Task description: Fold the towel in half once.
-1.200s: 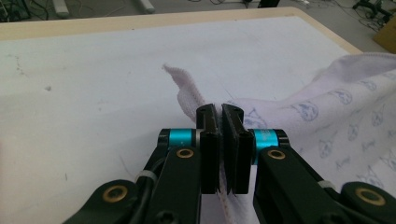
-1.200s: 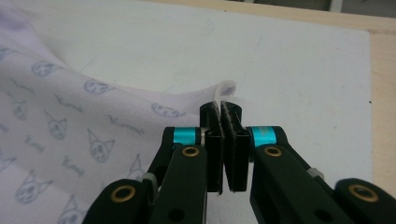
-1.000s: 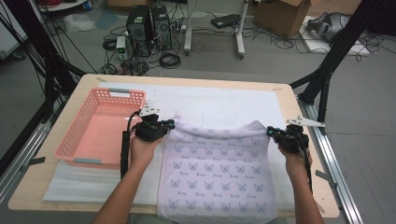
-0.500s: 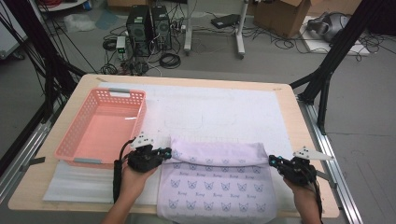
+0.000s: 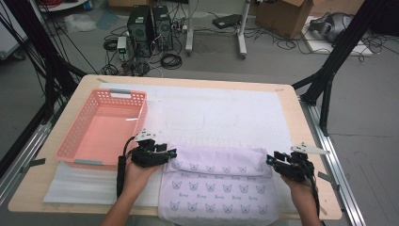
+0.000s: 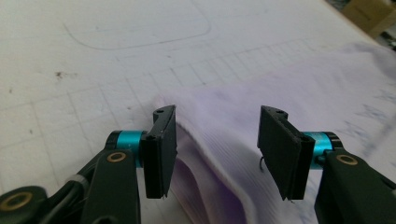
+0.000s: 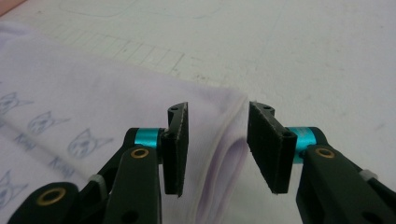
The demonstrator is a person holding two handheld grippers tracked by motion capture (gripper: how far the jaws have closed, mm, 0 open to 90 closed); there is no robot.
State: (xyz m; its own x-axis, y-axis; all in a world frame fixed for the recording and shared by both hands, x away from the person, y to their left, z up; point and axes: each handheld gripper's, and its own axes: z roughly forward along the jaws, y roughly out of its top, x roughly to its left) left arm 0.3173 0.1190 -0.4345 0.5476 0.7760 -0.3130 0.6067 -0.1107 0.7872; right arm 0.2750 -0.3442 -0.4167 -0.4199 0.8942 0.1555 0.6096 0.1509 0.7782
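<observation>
Both grippers have drawn the folded shirt (image 5: 219, 183) edge nearer the person and just opened, left gripper (image 6: 217, 144) and right gripper (image 7: 217, 140) views showing cloth lying loose between parted jaws.

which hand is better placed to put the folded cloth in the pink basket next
Left: the left gripper sits at the lilac cat-print cloth's corner beside the pink plastic basket; the right gripper is at the far corner.

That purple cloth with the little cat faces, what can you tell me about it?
The cloth is pale lilac, soft knit-looking fabric printed with small cat faces. It lies on the white mat, its far edge folded over towards the person, its near edge hanging off the table. The left gripper and right gripper have just opened at the fold's two ends; their fingers straddle it without pressing.
</observation>
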